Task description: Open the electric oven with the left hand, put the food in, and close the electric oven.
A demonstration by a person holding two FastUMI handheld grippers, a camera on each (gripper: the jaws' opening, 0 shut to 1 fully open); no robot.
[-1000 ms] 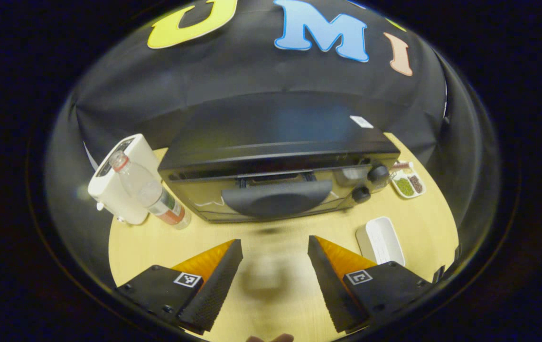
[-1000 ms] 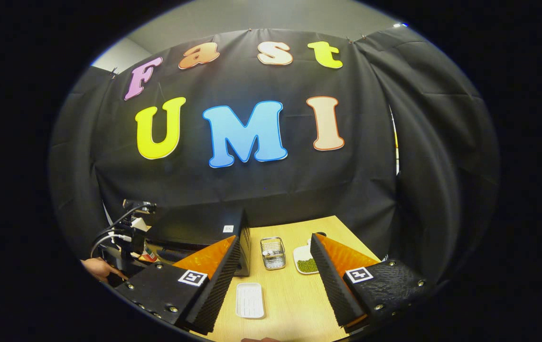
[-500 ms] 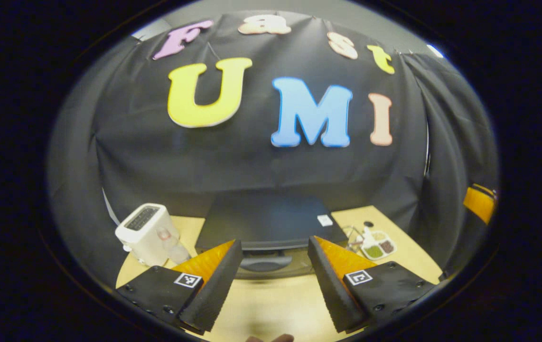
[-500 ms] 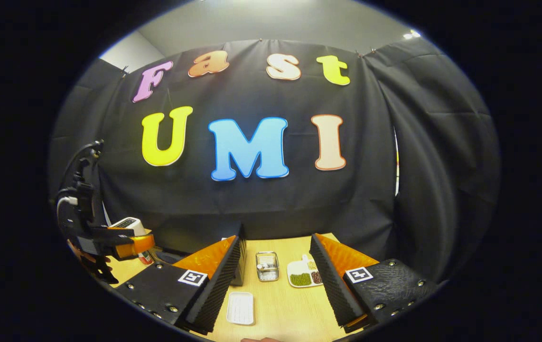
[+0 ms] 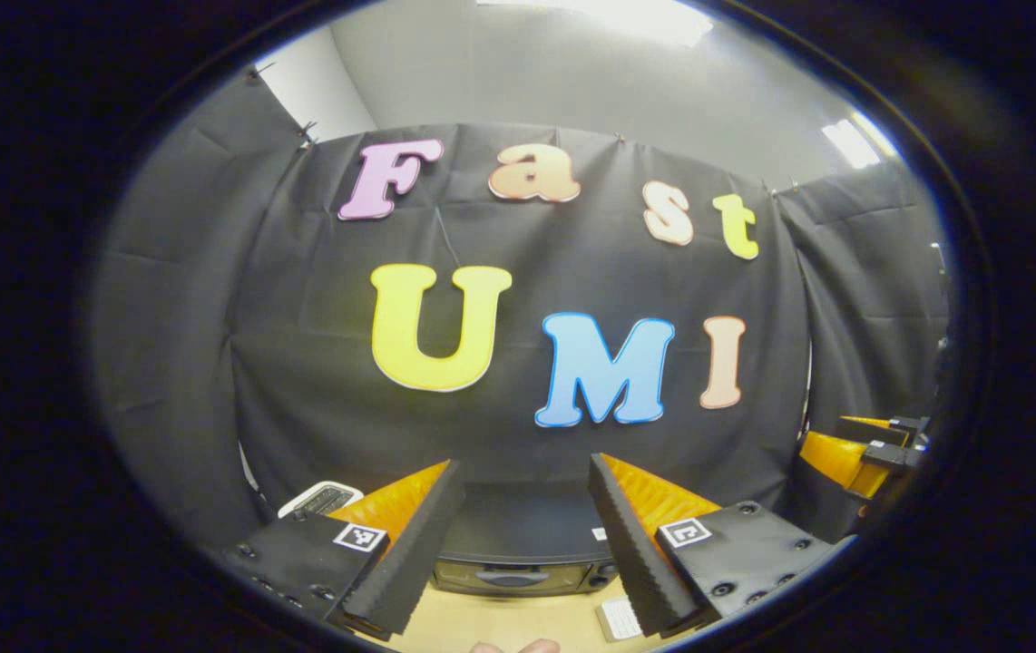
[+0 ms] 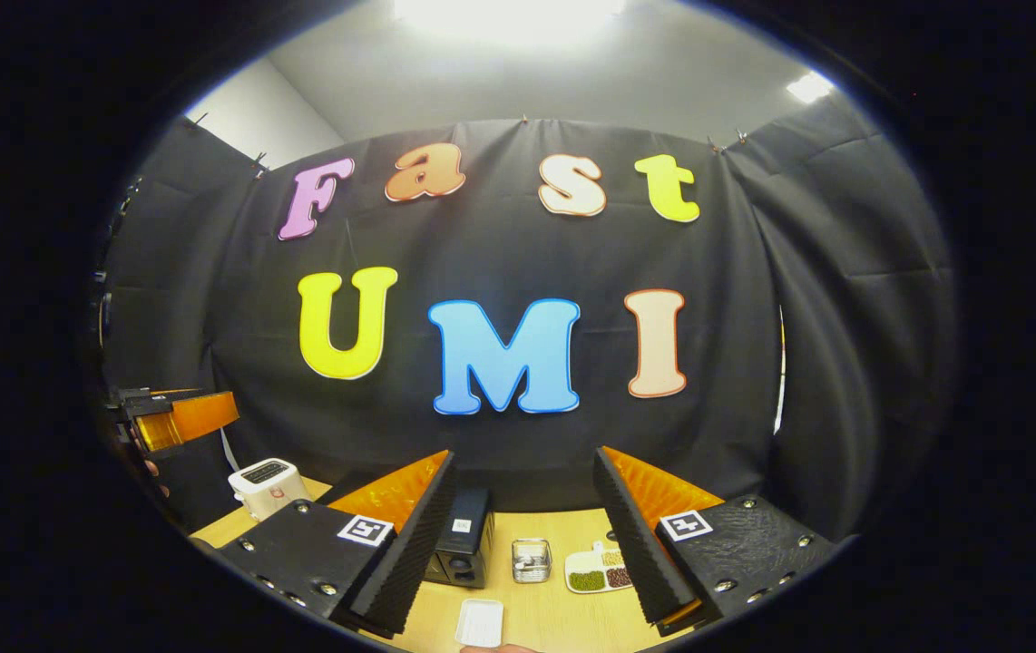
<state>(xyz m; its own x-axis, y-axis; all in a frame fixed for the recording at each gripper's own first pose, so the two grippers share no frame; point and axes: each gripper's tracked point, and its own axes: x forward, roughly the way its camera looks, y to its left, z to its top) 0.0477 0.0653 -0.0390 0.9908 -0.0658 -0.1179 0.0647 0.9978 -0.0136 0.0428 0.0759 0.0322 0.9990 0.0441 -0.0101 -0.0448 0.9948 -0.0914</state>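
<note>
Right gripper view: beans in divided dish (image 6: 598,573).

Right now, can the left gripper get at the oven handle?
Probably yes, after coming down. The left gripper is open and held back, with the oven shut between its fingers and the handle facing it. Nothing stands between them.

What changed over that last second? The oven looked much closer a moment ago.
Both grippers drew back and tilted up. In the left gripper view the oven, close up a second ago, now sits small and low between the open jaws of the left gripper. The right gripper pulled back likewise, jaws open. Nothing was gripped or released. The oven door remains shut, and the white tray and toaster stayed put.
</note>
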